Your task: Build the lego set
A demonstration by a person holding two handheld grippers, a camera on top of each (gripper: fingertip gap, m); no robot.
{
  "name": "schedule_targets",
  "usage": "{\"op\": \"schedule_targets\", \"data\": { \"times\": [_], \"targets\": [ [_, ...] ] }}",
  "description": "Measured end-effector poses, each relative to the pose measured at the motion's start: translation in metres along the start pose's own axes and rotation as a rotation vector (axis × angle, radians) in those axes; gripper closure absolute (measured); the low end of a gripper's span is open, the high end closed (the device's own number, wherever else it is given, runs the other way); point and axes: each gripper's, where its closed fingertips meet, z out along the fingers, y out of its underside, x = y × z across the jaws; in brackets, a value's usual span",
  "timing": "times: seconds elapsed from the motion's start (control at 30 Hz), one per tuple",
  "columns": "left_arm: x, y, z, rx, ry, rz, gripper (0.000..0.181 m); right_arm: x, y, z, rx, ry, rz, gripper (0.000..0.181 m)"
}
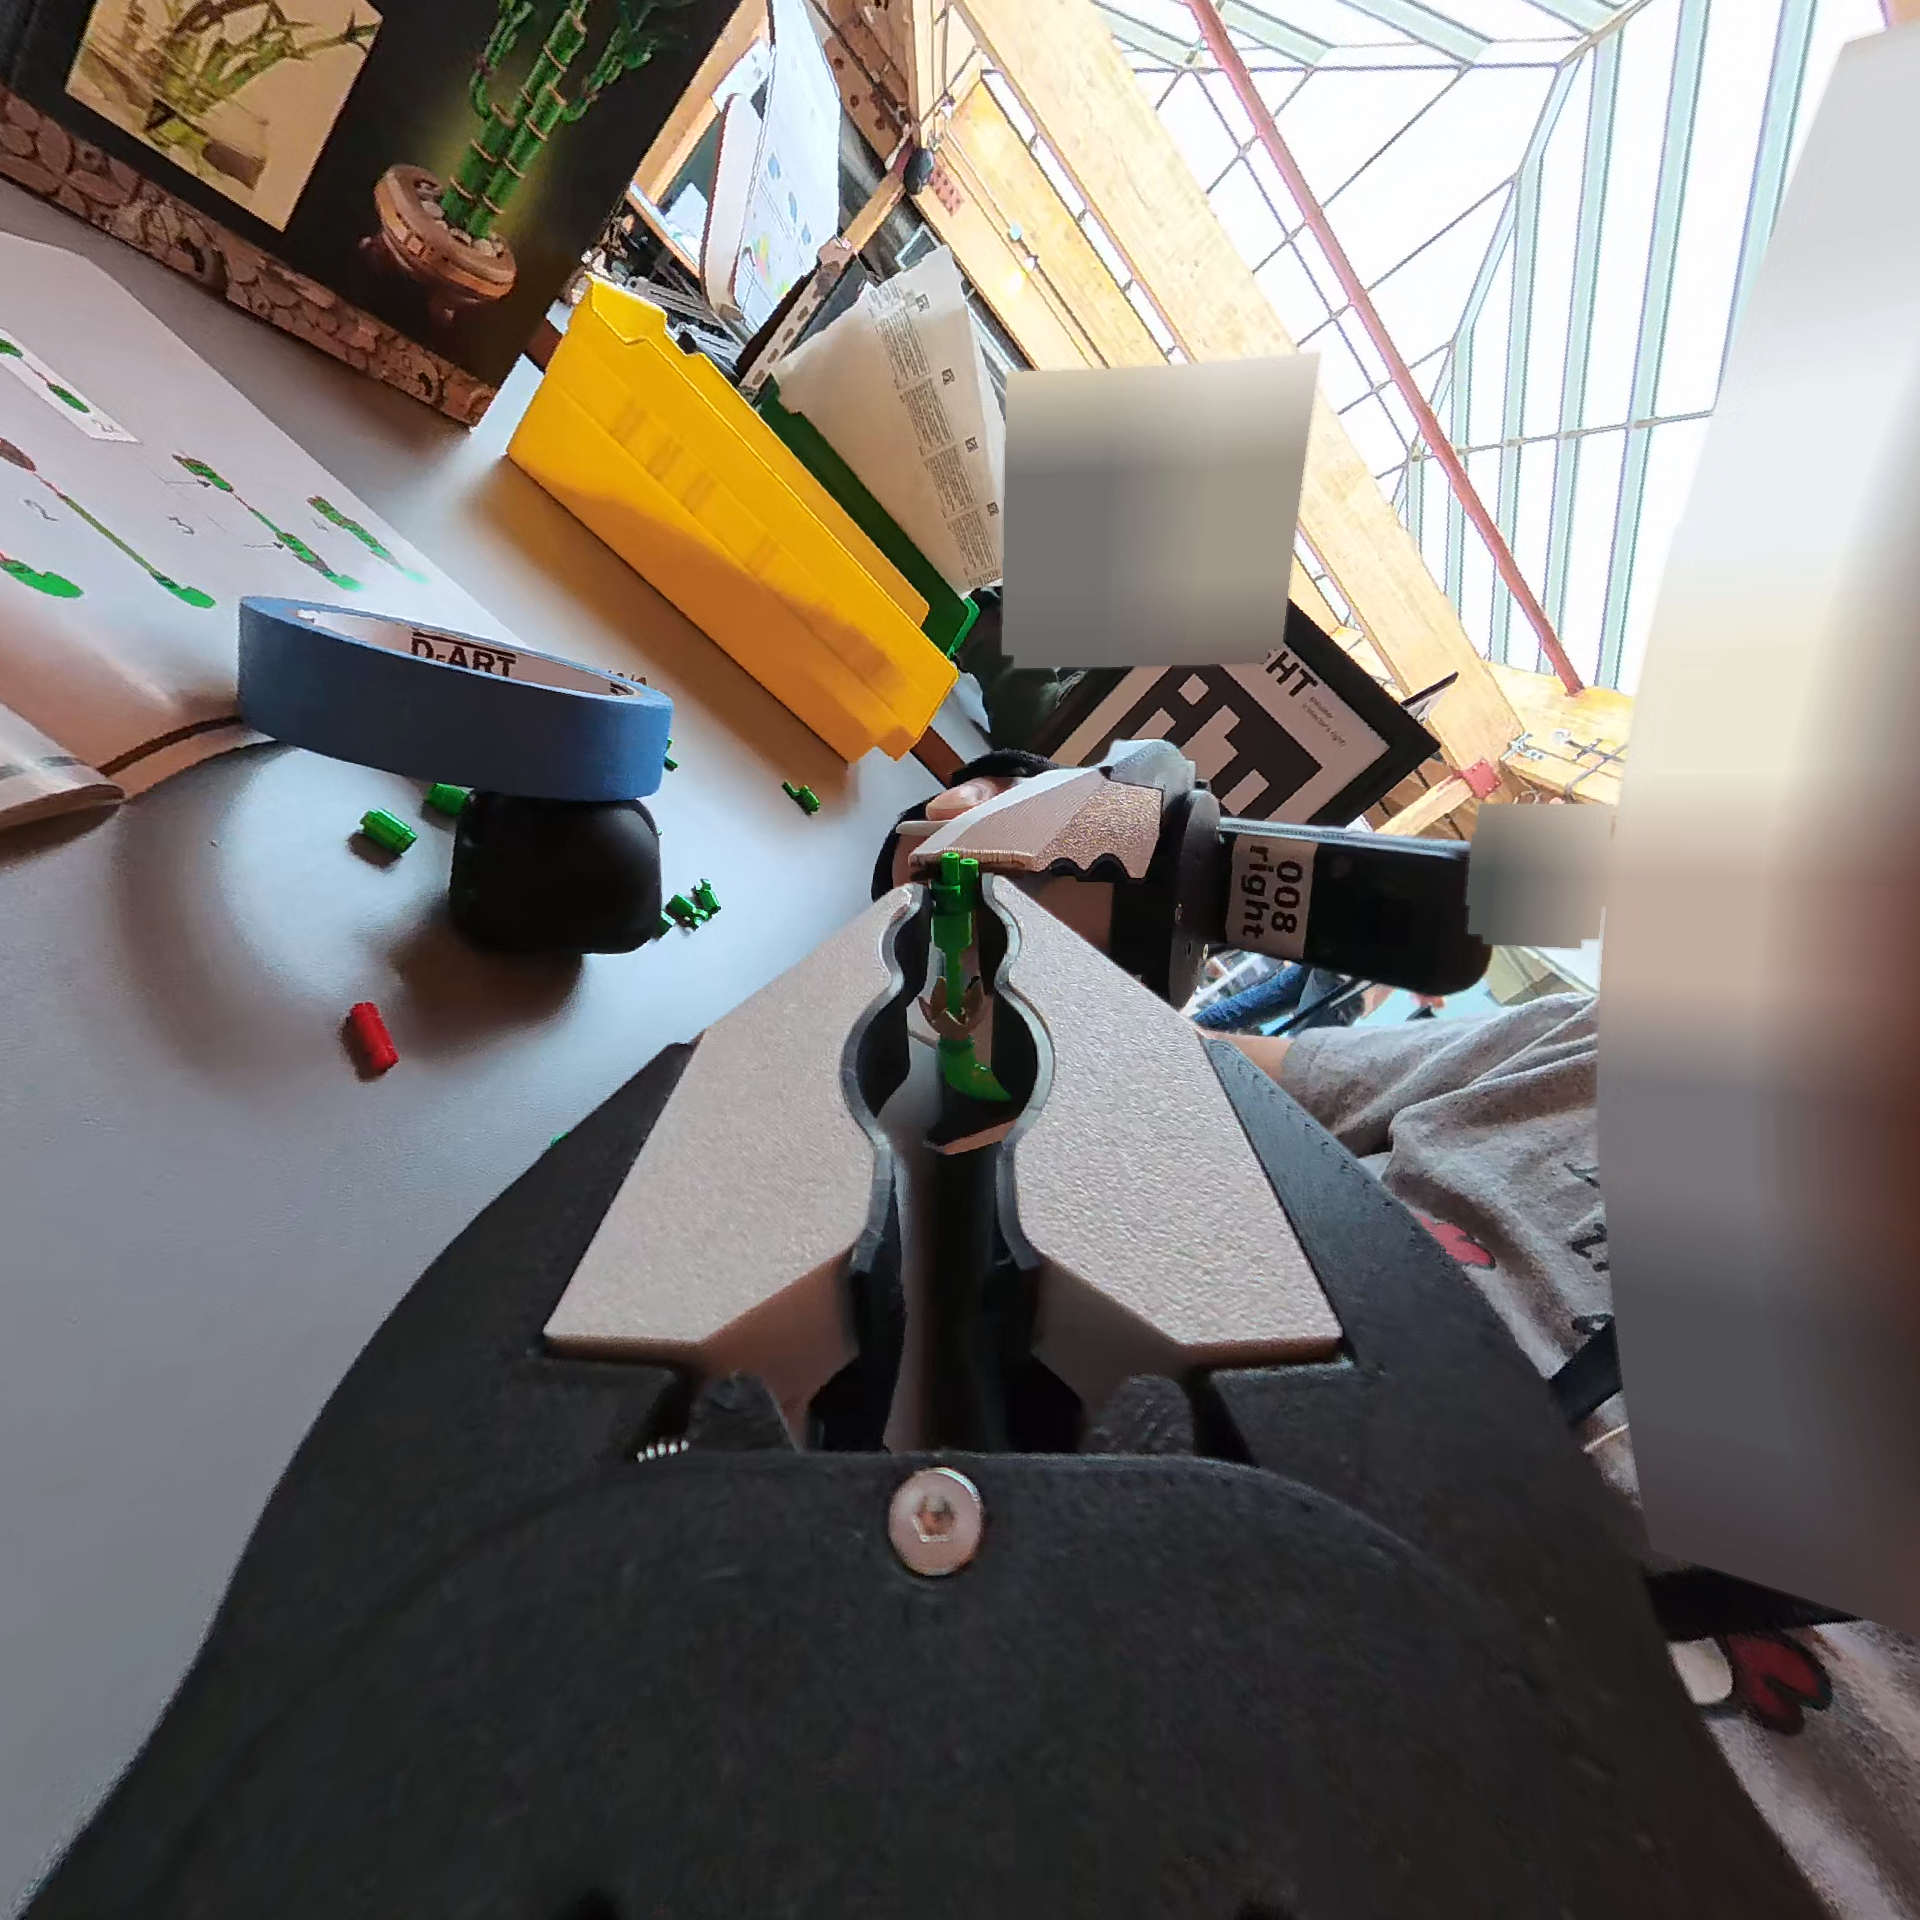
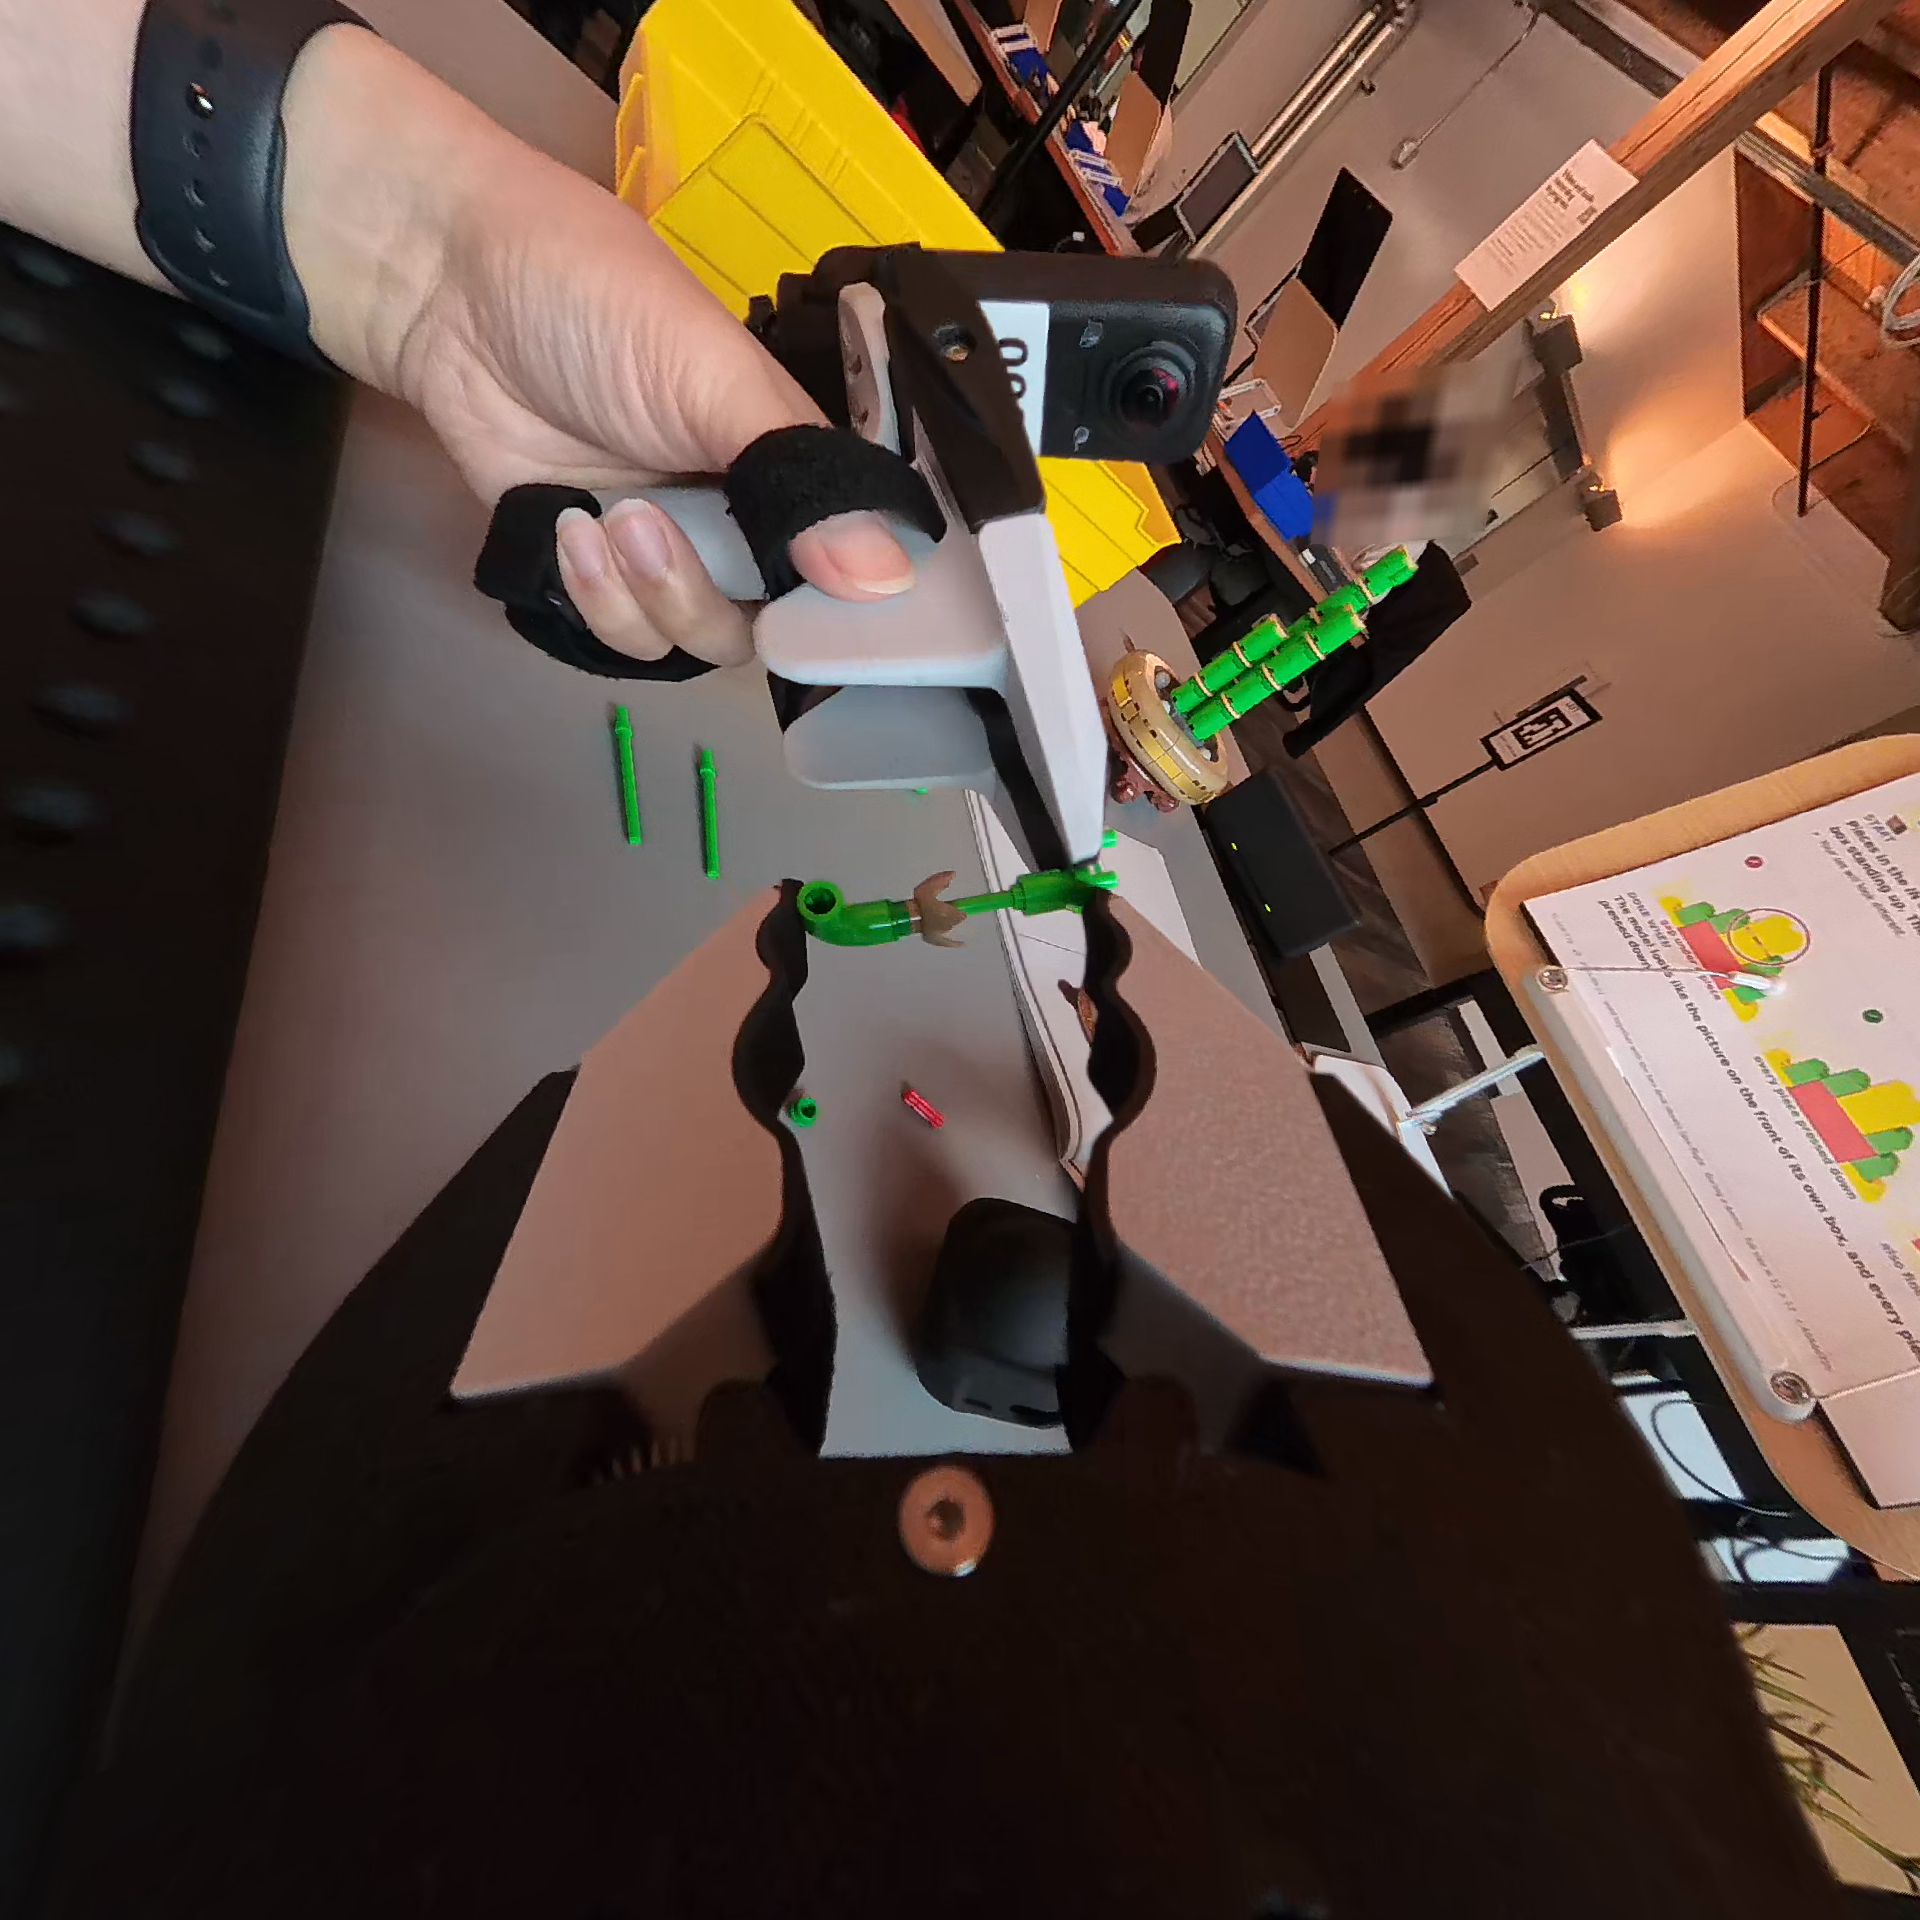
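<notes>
Two grippers meet at frame centre: your left gripper (image 1: 951, 904) clamps the light, brittle stem (image 2: 935, 909); your right gripper (image 2: 940, 935) stands apart around it. Grip its thick elbow.

A blue tape roll (image 1: 447, 691) hid part of a black object (image 1: 556, 873) (kind unclear). The booklet (image 1: 156, 540) was cut off at the left edge.

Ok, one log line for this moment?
step: mid-assembly | left gripper: shut on green stem | right gripper: open around it | green rods: loose on table
</notes>
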Motion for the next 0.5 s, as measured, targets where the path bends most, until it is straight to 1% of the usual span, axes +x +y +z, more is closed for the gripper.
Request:
{"op": "schedule_targets", "data": {
  "times": [0.13,0.3,0.5],
  "targets": [
    [-0.0039,-0.0004,0.0010,0.017,-0.008,-0.031,0.177,0.0006,0.0037,0.0014,-0.022,0.012,-0.013,0.129],
    [-0.0083,0.0003,0.0002,0.020,-0.029,-0.053,0.178,0.0003,0.0063,0.0038,-0.021,0.009,0.018,0.129],
    [-0.0093,0.0023,-0.0006,0.016,-0.019,-0.094,0.178,-0.0017,0.0068,0.0045,-0.020,-0.001,0.022,0.129]
  ]
}}
